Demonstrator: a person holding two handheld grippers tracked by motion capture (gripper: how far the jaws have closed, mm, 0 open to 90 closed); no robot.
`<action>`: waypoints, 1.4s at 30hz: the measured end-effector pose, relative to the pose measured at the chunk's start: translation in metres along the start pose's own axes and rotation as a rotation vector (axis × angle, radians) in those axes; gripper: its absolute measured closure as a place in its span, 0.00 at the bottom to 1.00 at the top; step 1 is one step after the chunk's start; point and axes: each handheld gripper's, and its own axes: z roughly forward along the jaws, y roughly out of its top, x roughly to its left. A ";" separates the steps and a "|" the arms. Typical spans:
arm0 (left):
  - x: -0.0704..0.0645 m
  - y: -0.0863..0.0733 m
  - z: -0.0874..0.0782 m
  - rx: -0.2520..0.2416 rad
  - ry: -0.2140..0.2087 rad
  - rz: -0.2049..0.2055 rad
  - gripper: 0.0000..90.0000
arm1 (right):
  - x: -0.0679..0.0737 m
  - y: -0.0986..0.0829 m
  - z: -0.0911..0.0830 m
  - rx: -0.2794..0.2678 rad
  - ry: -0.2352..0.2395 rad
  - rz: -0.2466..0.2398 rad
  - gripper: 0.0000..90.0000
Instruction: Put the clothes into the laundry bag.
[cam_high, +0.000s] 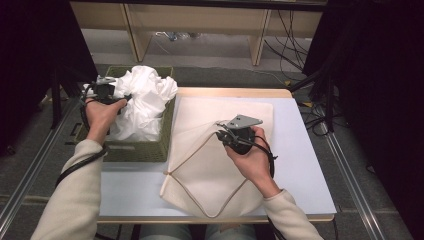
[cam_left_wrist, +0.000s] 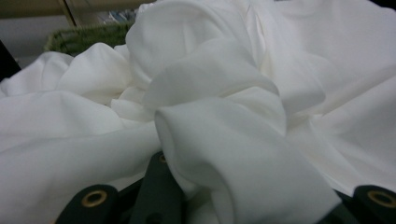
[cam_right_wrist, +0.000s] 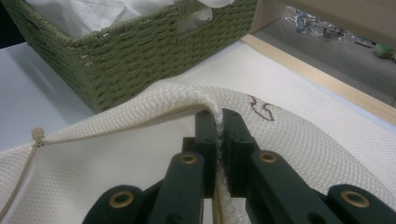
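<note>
On the surface, right hand-held gripper pinching mesh bag edge; could slip. Left hand-held gripper gripping white cloth.

white cloth: crumpled, heaped in green woven basket at table's left, rising above rim | cream mesh laundry bag: lies flat on table beside basket, zipper edge lifted in a raised fold
</note>
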 end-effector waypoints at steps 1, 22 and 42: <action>-0.001 0.001 -0.004 -0.022 0.002 0.003 0.82 | 0.001 0.000 -0.001 0.007 -0.004 0.025 0.96; -0.017 0.018 -0.109 -0.469 -0.021 0.046 0.82 | 0.000 -0.001 0.000 -0.003 -0.009 0.018 0.96; -0.028 0.008 -0.183 -0.619 -0.071 0.060 0.82 | -0.001 -0.001 0.001 -0.010 -0.010 0.017 0.97</action>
